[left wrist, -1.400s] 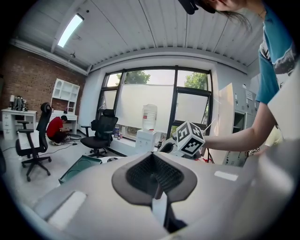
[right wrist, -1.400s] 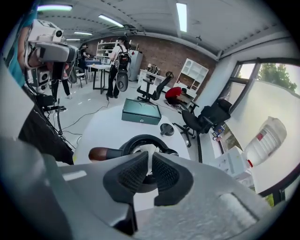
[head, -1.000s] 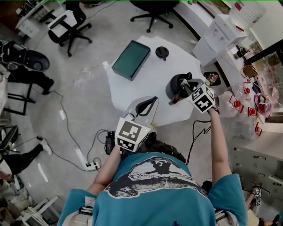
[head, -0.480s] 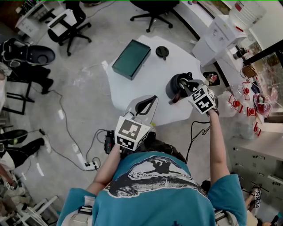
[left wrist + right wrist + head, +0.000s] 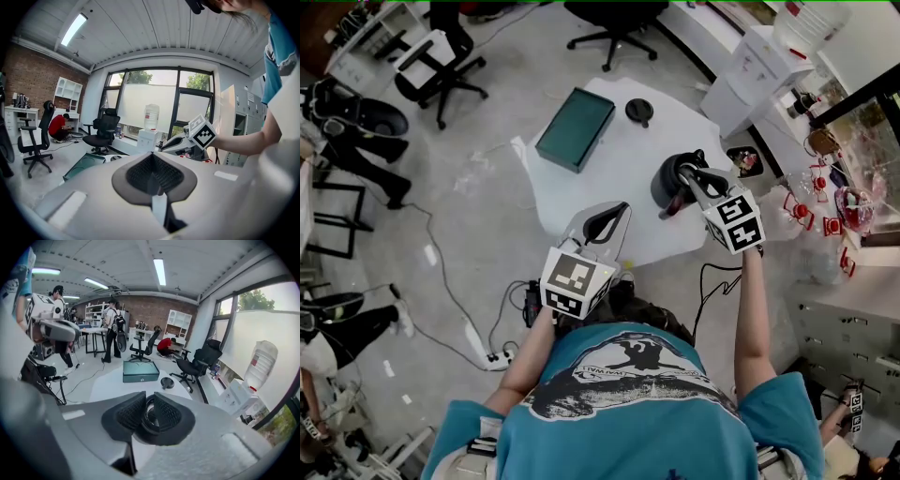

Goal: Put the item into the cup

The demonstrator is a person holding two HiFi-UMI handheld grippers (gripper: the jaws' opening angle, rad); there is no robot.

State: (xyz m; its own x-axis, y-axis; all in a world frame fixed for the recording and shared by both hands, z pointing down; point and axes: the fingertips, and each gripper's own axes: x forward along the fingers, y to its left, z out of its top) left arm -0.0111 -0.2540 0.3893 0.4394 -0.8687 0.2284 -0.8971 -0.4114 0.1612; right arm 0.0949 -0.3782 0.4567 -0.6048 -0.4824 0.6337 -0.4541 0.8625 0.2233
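My right gripper (image 5: 688, 172): jaws narrowly parted, over black cup (image 5: 666, 187), centre-right of frame; my left gripper (image 5: 622, 210): jaws together, empty, lower centre.

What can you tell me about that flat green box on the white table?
The green box is a flat, dark green rectangular case with a paler rim round its top; it looks hard, perhaps plastic. It appears shut and lies flat near the far left edge of the white table. Nothing rests on it. A round black lid lies to its right, apart from it.
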